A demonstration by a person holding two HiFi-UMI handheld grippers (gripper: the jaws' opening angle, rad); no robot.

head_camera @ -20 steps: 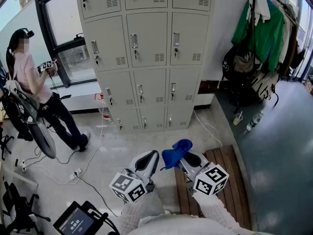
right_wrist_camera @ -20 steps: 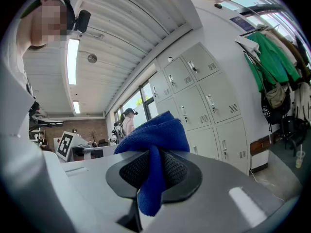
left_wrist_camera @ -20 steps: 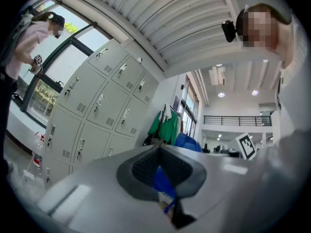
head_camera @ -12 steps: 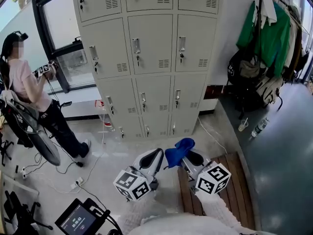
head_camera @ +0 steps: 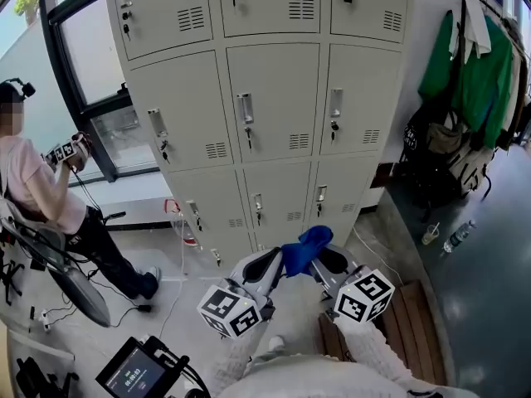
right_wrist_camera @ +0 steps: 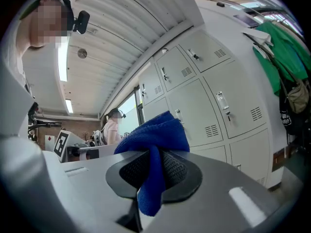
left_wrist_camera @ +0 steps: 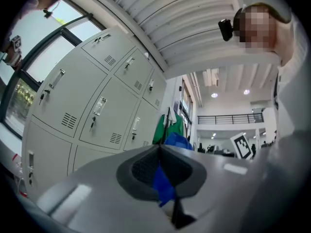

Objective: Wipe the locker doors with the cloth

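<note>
The right gripper [right_wrist_camera: 154, 171] was clamped on the cloth [right_wrist_camera: 155, 132], the left gripper [left_wrist_camera: 163, 178] closed on one corner (just a blue sliver showed), both held up near the lockers [head_camera: 274, 114].

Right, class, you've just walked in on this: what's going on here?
A person stands facing a bank of grey locker doors with a gripper in each hand. The left gripper and the right gripper are both shut on the same blue cloth, bunched up between them. The cloth is held short of the doors, so no wiping has begun yet. A second person stands off to the left by the window.
</note>
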